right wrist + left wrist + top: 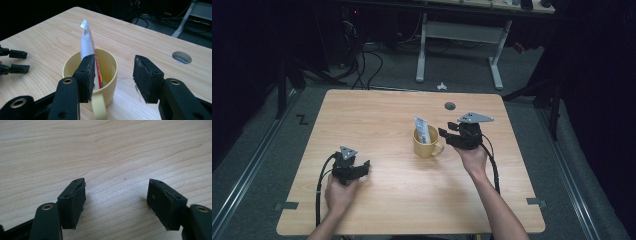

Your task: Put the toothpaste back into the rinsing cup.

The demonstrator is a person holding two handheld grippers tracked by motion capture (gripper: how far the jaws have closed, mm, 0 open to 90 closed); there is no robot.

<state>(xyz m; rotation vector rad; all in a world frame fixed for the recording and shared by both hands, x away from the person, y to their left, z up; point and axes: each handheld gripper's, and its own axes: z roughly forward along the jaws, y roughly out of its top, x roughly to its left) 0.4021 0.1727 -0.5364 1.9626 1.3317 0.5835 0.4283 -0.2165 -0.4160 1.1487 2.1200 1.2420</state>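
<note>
Wide wooden table [377,115], pale grain, bare but for one yellow mug [427,145] standing upright near the middle, handle toward the person. Inside the mug, a white tube [422,129] with a red stripe, leaning against the inner wall, crimped end up and well above the rim. Just beside the mug on its handle side, the right gripper [113,77]: jaws parted a moderate way, nothing between the pads, near jaw in front of the mug's wall in its own view. Nearer the person and well apart from the mug, the left gripper [116,202]: jaws spread wide over bare wood, empty. Likely step: parting from the mug with the tube left standing. Best done level and slow, jaws kept apart, clear of handle and rim, no brushing against the leaning tube.
</note>
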